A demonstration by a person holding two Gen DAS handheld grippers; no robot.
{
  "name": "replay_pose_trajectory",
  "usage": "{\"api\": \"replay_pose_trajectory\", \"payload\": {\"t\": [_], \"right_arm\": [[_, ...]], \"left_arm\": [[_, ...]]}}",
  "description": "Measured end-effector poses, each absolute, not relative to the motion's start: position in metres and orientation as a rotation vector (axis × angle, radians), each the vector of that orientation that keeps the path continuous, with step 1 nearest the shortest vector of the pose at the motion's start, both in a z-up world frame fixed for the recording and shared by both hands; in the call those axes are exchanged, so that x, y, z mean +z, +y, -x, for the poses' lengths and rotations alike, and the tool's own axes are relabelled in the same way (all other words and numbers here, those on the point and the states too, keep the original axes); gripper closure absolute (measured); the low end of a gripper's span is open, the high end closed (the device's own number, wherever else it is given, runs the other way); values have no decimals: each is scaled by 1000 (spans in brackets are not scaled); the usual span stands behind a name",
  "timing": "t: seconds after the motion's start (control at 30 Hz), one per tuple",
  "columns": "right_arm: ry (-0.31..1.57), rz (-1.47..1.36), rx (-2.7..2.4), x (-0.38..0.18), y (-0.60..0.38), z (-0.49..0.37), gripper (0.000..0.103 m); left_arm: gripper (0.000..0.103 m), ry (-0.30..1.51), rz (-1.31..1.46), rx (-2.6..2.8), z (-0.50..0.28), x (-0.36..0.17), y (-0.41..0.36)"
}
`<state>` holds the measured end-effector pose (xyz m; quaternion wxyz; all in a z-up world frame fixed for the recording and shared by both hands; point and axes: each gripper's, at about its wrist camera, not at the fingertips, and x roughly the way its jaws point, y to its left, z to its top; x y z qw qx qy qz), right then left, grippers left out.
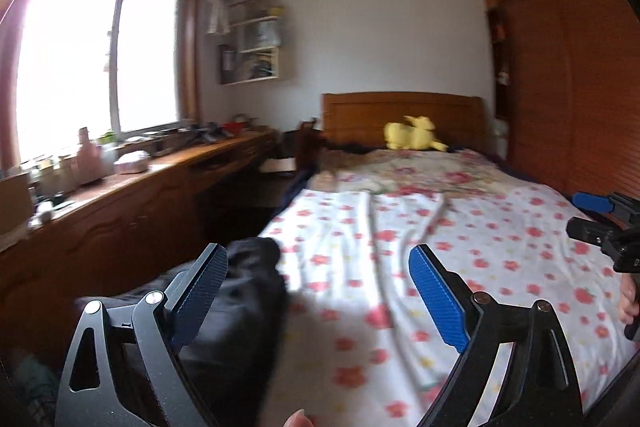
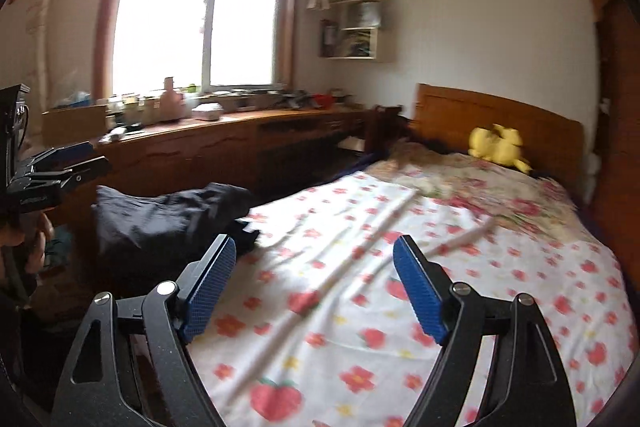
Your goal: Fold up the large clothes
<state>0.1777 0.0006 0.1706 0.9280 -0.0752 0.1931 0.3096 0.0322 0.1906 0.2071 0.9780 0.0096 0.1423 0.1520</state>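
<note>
A dark, crumpled garment (image 1: 236,303) lies heaped at the left edge of the bed (image 1: 460,255), which has a white sheet with red flowers. My left gripper (image 1: 320,291) is open and empty above the bed, its left finger (image 1: 200,291) in front of the garment. In the right wrist view the garment (image 2: 172,219) sits at the bed's left side (image 2: 500,267), ahead and left of my right gripper (image 2: 316,287), which is open and empty above the sheet. The right gripper also shows at the right edge of the left wrist view (image 1: 600,223); the left gripper shows at the left edge of the right wrist view (image 2: 60,171).
A yellow plush toy (image 1: 412,135) lies by the wooden headboard (image 1: 400,111). A long wooden desk (image 2: 240,143) with clutter runs under the window (image 2: 192,15) left of the bed. A wooden wardrobe (image 1: 568,87) stands on the right. A wall shelf (image 2: 356,23) hangs beyond the desk.
</note>
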Motion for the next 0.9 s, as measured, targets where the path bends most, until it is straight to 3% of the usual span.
{"api": "replay_pose_trajectory", "payload": {"t": [0.47, 0.9], "right_arm": [[419, 14, 332, 134, -144, -114, 21], [406, -48, 145, 118, -211, -69, 21]], "left_arm": [[10, 359, 48, 78, -57, 188, 136], [10, 426, -29, -1, -39, 199, 96]]}}
